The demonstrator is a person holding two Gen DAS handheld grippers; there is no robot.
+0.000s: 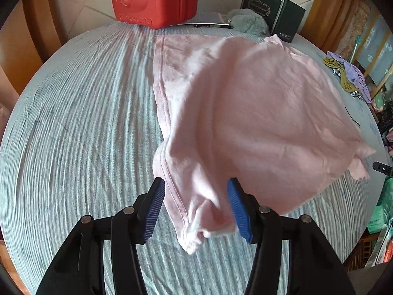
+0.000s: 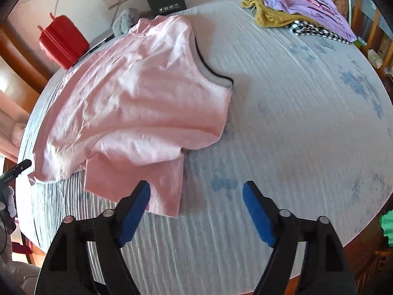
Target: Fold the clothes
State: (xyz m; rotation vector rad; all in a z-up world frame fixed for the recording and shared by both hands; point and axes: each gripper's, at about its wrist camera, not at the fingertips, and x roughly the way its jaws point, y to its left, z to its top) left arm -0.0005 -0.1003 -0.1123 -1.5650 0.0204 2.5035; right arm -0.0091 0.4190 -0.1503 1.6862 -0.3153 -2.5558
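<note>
A pink T-shirt (image 1: 245, 113) lies loosely folded on a round table under a pale blue striped cloth (image 1: 73, 113). My left gripper (image 1: 195, 209) is open, its blue pads on either side of the shirt's near hem corner, not closed on it. In the right wrist view the same shirt (image 2: 137, 98) shows its grey, dark-edged collar at the right and a sleeve (image 2: 137, 184) toward me. My right gripper (image 2: 196, 211) is open and empty just above the cloth, its left fingertip (image 2: 137, 206) over the sleeve's edge.
A red case (image 1: 154, 0), a grey plush toy (image 1: 248, 21) and a dark box (image 1: 272, 9) stand at the table's far edge. A pile of purple, mustard and checked clothes (image 2: 294, 9) lies at the far right. Wooden chairs surround the table.
</note>
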